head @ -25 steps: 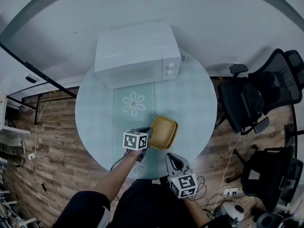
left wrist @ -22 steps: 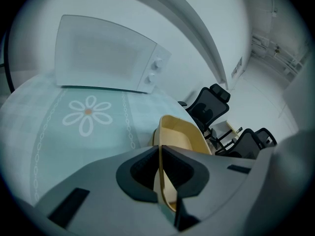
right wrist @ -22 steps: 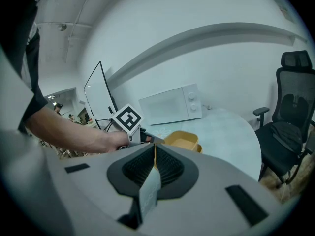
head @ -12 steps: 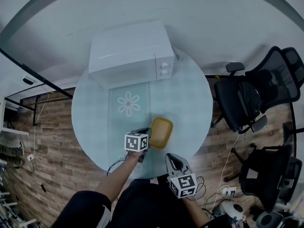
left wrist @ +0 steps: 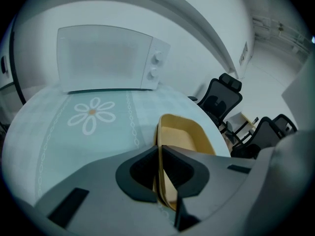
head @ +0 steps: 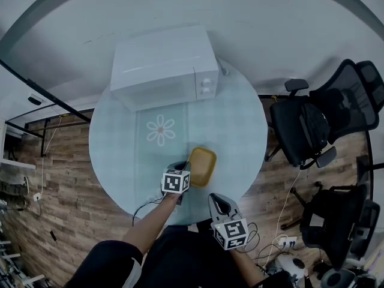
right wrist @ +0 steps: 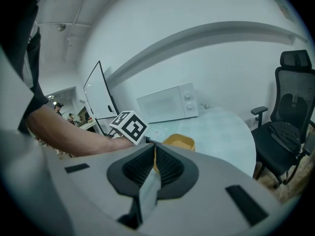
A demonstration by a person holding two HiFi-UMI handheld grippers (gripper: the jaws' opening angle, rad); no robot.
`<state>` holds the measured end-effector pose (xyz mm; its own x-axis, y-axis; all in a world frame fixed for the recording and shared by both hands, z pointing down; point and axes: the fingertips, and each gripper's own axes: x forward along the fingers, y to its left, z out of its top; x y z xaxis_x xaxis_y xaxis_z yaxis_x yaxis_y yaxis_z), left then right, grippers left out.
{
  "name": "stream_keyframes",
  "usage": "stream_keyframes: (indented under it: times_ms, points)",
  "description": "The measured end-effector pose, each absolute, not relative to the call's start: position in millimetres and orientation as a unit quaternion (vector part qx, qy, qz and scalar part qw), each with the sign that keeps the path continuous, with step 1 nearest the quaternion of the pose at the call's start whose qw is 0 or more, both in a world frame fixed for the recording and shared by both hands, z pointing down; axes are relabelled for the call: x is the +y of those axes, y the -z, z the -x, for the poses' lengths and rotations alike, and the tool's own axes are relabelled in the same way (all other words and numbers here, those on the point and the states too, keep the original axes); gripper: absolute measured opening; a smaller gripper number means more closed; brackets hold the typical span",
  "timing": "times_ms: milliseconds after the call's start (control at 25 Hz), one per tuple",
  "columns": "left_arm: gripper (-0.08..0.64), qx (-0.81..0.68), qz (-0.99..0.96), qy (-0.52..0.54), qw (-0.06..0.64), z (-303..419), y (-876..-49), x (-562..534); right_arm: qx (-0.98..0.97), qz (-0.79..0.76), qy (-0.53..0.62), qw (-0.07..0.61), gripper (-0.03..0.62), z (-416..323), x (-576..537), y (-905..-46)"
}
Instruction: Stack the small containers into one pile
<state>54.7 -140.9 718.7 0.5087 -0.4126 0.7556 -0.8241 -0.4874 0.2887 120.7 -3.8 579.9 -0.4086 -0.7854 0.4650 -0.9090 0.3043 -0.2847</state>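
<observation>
A yellow rectangular container (head: 202, 165) sits on the round pale-blue table (head: 237, 128), near its front edge. My left gripper (head: 183, 168) is shut on the container's left wall; in the left gripper view the yellow container (left wrist: 186, 133) has its rim pinched between the closed jaws of the left gripper (left wrist: 160, 152). I cannot tell whether it is one container or several nested ones. My right gripper (head: 218, 202) hovers at the table's front edge, shut with nothing in it. From the right gripper (right wrist: 154, 157) the container (right wrist: 180, 142) shows just ahead.
A white microwave (head: 162, 65) stands at the table's far side, behind a daisy-print strip (head: 161, 129). Black office chairs (head: 307, 131) crowd the right. Cables and a power strip (head: 288, 242) lie on the wooden floor.
The left gripper, still holding the yellow container, has drawn slightly toward me. The right gripper has stayed put.
</observation>
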Motion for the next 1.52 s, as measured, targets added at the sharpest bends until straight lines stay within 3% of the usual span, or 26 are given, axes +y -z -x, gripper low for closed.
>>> stream_keyframes:
  times_ms: [760,1200,1520]
  points:
    - [0.032,-0.380,-0.817,-0.311,0.301,-48,-718,-136,-0.805,-0.522,-0.255,0.121,0.026,-111,-15,-578]
    - [0.032,-0.384,-0.876,-0.224,0.187,-15,-616,-136,-0.829,-0.502,-0.222,0.106,0.025,-89,-53,-558]
    - [0.032,-0.412,-0.874,-0.192,0.169,30,-554,-122,-0.847,-0.485,-0.200,0.089,0.025,-59,-79,-529]
